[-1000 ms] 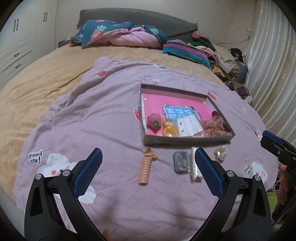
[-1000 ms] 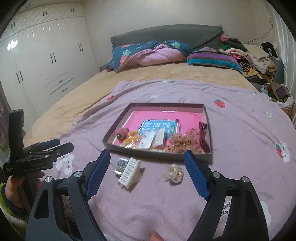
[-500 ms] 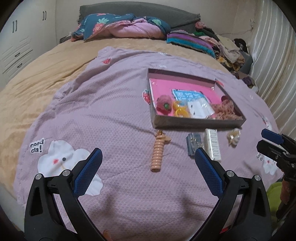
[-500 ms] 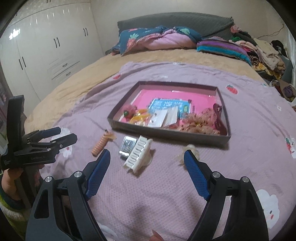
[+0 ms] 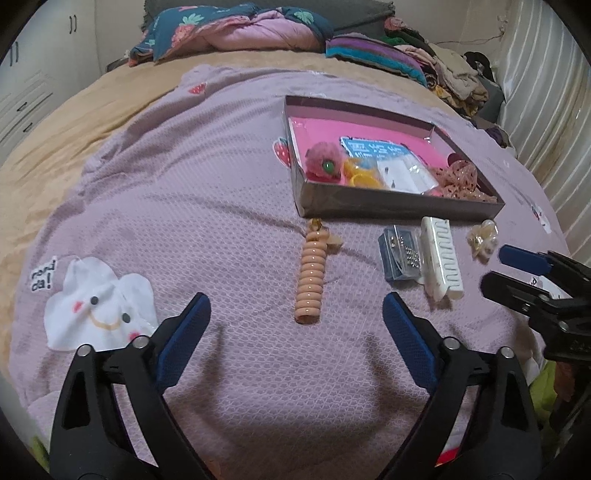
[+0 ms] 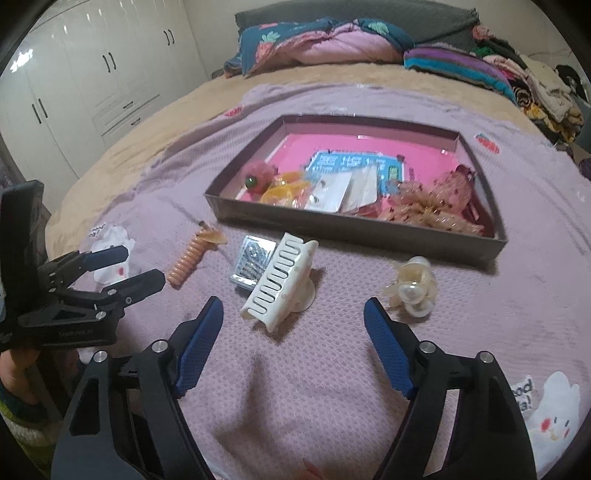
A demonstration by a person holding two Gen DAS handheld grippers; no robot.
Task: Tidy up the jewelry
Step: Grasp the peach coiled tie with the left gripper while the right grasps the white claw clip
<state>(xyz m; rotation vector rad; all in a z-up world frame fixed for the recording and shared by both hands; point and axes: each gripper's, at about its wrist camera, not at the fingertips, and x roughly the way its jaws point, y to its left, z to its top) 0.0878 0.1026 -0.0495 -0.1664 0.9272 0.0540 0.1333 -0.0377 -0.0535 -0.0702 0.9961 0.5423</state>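
Observation:
A shallow brown box with a pink floor (image 5: 391,206) (image 6: 351,229) lies on the purple blanket and holds several hair pieces and packets. In front of it lie a peach spiral hair tie (image 5: 310,273) (image 6: 188,258), a small clear packet of studs (image 5: 400,254) (image 6: 253,260), a white claw clip (image 5: 441,258) (image 6: 280,280) and a pearl clip (image 5: 482,240) (image 6: 413,286). My left gripper (image 5: 295,325) is open and empty, just short of the spiral tie. My right gripper (image 6: 293,325) is open and empty, just short of the white claw clip.
The purple blanket (image 5: 166,184) covers a tan bed (image 5: 74,110). Pillows and folded clothes (image 5: 258,29) lie at the headboard, a clothes pile (image 6: 535,85) at far right. White wardrobes (image 6: 74,81) stand left. A curtain (image 5: 546,92) hangs right.
Both grippers have moved forward and lower toward the items in front of the box, which now look larger. Both stay open.

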